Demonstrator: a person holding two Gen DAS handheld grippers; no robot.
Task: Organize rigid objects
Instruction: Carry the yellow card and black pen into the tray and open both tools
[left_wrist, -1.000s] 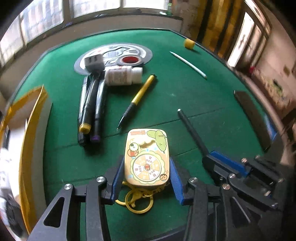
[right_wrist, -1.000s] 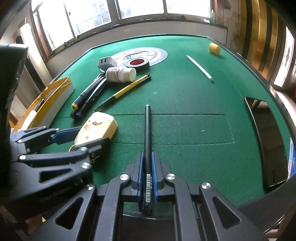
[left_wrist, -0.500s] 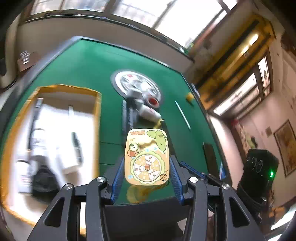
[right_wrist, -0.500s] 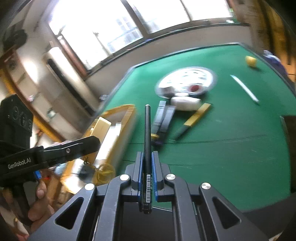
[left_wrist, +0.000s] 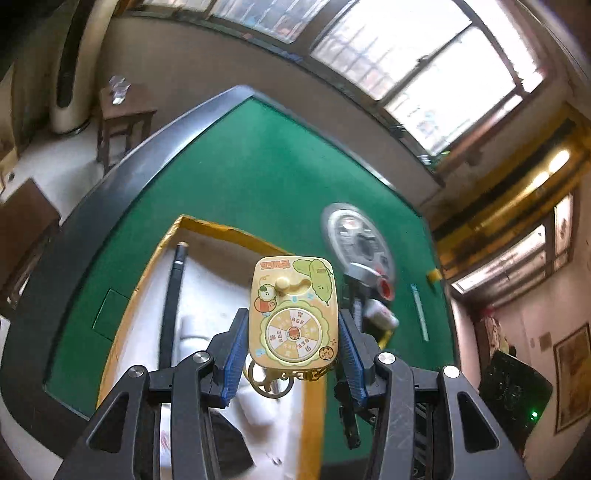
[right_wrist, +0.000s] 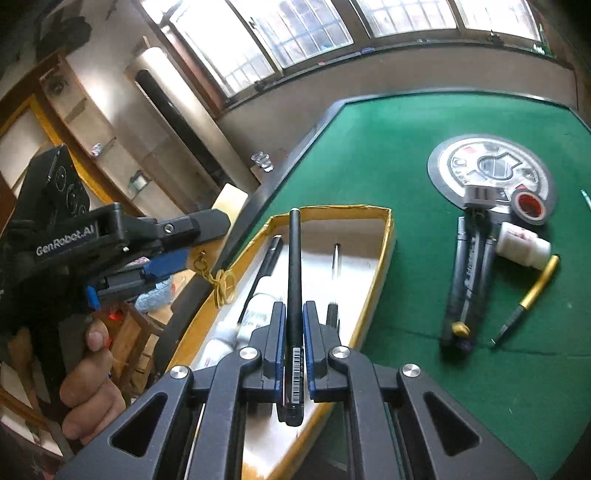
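Note:
My left gripper (left_wrist: 291, 336) is shut on a yellow cartoon keychain case (left_wrist: 292, 314) and holds it in the air above the yellow-rimmed white box (left_wrist: 162, 254). Its gold ring (left_wrist: 267, 380) hangs below. My right gripper (right_wrist: 294, 325) is shut on a black pen (right_wrist: 294, 266) and holds it above the same box (right_wrist: 388, 236). The left gripper shows in the right wrist view (right_wrist: 177, 251) at the left, with the gold chain (right_wrist: 221, 284) dangling over the box rim.
The box holds a black pen (left_wrist: 171, 295), white bottles (right_wrist: 255, 314) and other items. On the green table (right_wrist: 406, 147) lie dark markers (right_wrist: 469, 273), a white bottle (right_wrist: 521, 249), a yellow pen (right_wrist: 535, 288), a red-centred tape roll (right_wrist: 529, 207) and a round disc (right_wrist: 491, 170).
Both grippers have lifted from the table with their objects and swung left over the yellow-rimmed box. The views have tilted and risen.

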